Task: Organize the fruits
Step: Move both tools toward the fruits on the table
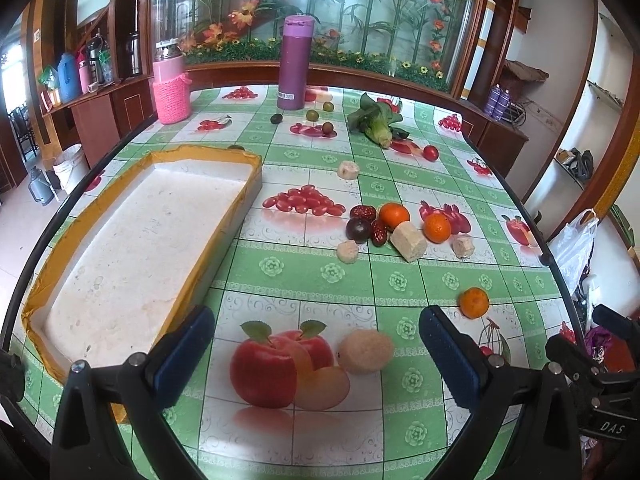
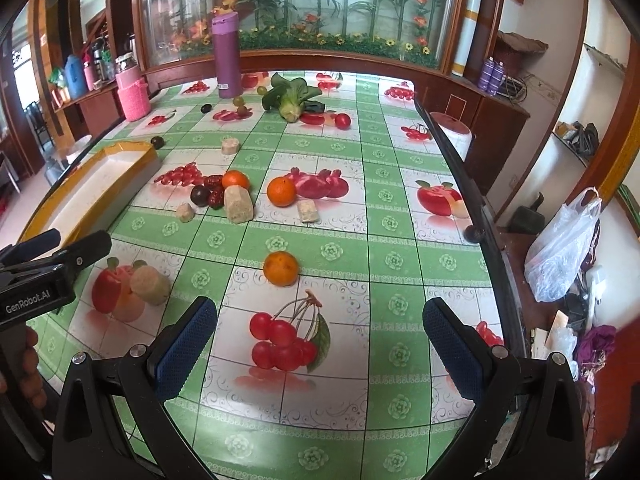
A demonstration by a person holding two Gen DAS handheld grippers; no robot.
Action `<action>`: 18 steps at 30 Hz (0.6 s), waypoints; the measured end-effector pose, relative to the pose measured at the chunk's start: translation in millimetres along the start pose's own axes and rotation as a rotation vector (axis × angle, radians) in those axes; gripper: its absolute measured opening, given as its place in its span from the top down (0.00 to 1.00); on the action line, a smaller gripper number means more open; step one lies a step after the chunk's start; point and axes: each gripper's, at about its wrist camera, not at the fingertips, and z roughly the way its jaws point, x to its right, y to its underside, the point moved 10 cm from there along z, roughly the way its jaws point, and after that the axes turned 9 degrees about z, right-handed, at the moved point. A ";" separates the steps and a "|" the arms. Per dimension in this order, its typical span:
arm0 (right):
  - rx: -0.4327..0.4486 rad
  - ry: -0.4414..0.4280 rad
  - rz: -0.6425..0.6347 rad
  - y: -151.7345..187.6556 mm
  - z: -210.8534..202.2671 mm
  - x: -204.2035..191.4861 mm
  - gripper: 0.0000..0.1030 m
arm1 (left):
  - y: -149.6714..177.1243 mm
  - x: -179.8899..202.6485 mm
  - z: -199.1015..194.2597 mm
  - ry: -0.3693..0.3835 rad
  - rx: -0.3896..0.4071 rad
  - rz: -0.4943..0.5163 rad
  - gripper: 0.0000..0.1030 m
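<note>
We held our left gripper [image 1: 316, 354] and right gripper [image 2: 320, 344] wide apart, holding nothing. An orange [image 2: 281, 268] sat on the table [image 2: 400, 240] ahead; the white tray [image 1: 132, 248] lay left.

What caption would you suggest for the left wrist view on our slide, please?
Open left gripper hovers over a pale fruit chunk, the foam tray beside it empty.

Both wrist views face forward, low – sharing the table [image 1: 304, 264].
</note>
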 end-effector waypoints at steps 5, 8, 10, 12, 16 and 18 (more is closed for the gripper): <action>-0.034 0.012 0.018 4.3 8.6 3.3 0.00 | -3.5 1.7 3.4 -0.010 0.001 0.023 0.00; -0.032 0.003 0.028 2.6 9.7 3.1 0.00 | -5.6 1.1 3.7 -0.022 0.002 0.043 0.00; -0.039 -0.008 0.031 3.2 12.8 2.0 0.00 | -6.0 -2.7 3.0 -0.045 0.003 0.055 0.00; -0.037 -0.007 0.033 4.0 16.8 3.0 0.00 | -7.4 -8.7 3.6 -0.068 0.003 0.062 0.00; -0.052 -0.036 0.043 4.1 29.7 0.3 0.00 | -6.1 -18.1 5.6 -0.095 -0.005 0.074 0.00; -0.047 -0.050 0.036 2.0 37.0 -3.3 0.00 | -5.1 -20.8 7.2 -0.099 -0.011 0.076 0.00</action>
